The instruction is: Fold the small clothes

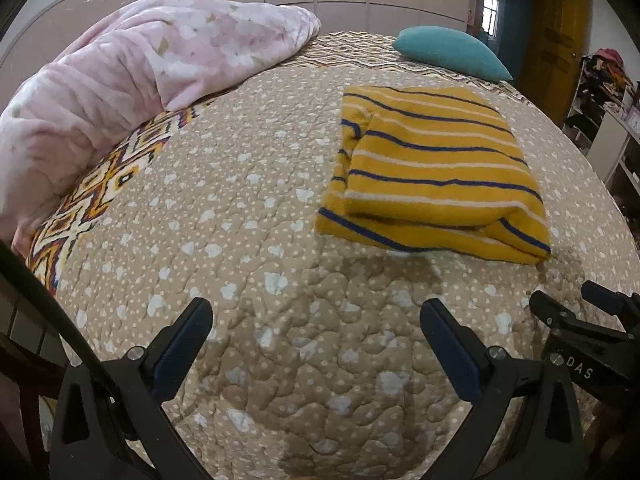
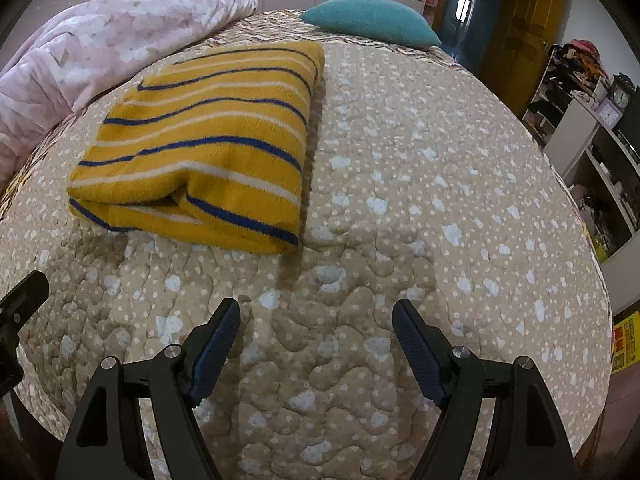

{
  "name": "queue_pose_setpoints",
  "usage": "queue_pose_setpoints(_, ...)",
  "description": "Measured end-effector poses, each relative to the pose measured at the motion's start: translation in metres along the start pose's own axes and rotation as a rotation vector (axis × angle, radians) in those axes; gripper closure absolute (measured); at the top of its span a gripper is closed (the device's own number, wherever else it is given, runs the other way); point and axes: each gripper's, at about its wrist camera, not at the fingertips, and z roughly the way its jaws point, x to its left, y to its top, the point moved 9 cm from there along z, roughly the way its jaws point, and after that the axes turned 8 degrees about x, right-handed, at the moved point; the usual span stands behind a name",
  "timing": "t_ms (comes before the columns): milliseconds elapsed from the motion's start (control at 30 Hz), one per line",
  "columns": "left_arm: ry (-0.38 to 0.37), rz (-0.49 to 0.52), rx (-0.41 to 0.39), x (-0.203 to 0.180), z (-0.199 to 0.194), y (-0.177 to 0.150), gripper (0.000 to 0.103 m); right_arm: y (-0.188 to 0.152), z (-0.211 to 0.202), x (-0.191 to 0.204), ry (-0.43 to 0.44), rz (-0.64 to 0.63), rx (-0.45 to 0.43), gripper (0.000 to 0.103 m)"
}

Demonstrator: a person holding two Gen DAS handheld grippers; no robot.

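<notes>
Yellow striped garment (image 2: 196, 152) lies folded; both the left gripper (image 1: 316, 320) and right gripper (image 2: 316, 320) are spread, empty. I would only press its edges flat.

Pink floral blanket (image 1: 152, 60), teal pillow (image 1: 452, 52) on quilted bedspread (image 1: 260, 240)

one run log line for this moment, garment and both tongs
garment: striped yellow top folded, lying on quilt | left tongs: open, empty | right tongs: open, empty, short of garment
</notes>
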Motion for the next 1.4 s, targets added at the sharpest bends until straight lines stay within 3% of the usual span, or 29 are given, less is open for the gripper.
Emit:
queue_pose_setpoints(500, 0.011, 0.041, 0.030, -0.015, 0.011, -0.005, 0.000, 0.003, 0.006, -0.003, -0.003, -0.004, -0.007, 0.019)
queue_pose_setpoints(1400, 0.004, -0.021, 0.068, 0.001, 0.020, -0.010, 0.000, -0.001, 0.003, 0.000, -0.043, -0.031, -0.010, 0.018)
